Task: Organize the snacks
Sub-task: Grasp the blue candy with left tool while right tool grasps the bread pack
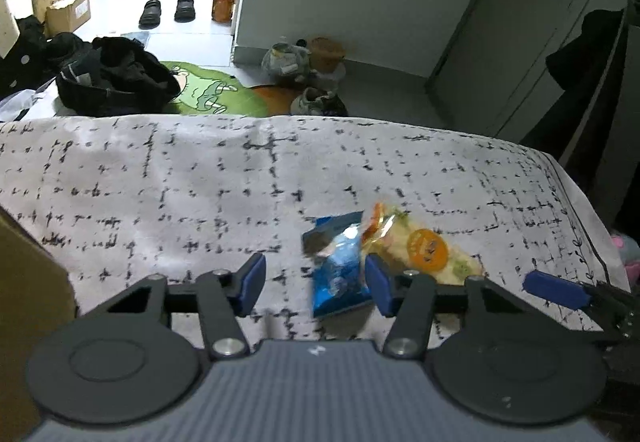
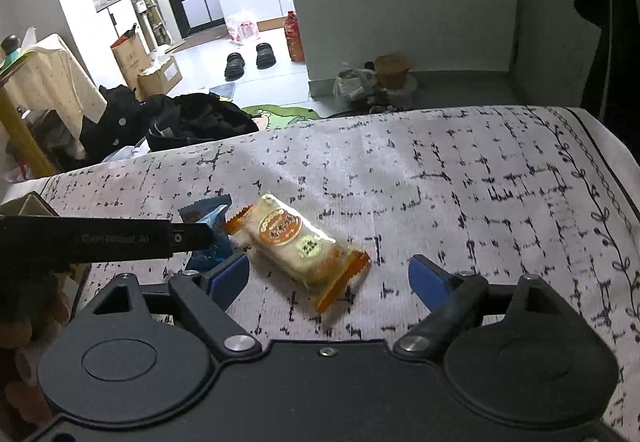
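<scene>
Two snacks lie on the grey patterned tablecloth (image 1: 160,181). One is a blue foil packet (image 1: 340,274). The other is a clear pastry pack with orange ends (image 2: 304,246), which touches the blue packet's right side. My left gripper (image 1: 316,284) is open. The blue packet sits between its jaws against the right finger, well apart from the left pad. My right gripper (image 2: 330,280) is open around the near end of the pastry pack, and neither pad touches it. One blue finger (image 1: 556,288) of the right gripper shows at the right of the left wrist view.
A cardboard box (image 1: 24,282) stands at the table's left edge. Beyond the far edge are the floor, a black bag (image 1: 116,81), a green mat (image 1: 208,93) and a pair of shoes (image 1: 168,9). The cloth to the right of the snacks (image 2: 500,201) is bare.
</scene>
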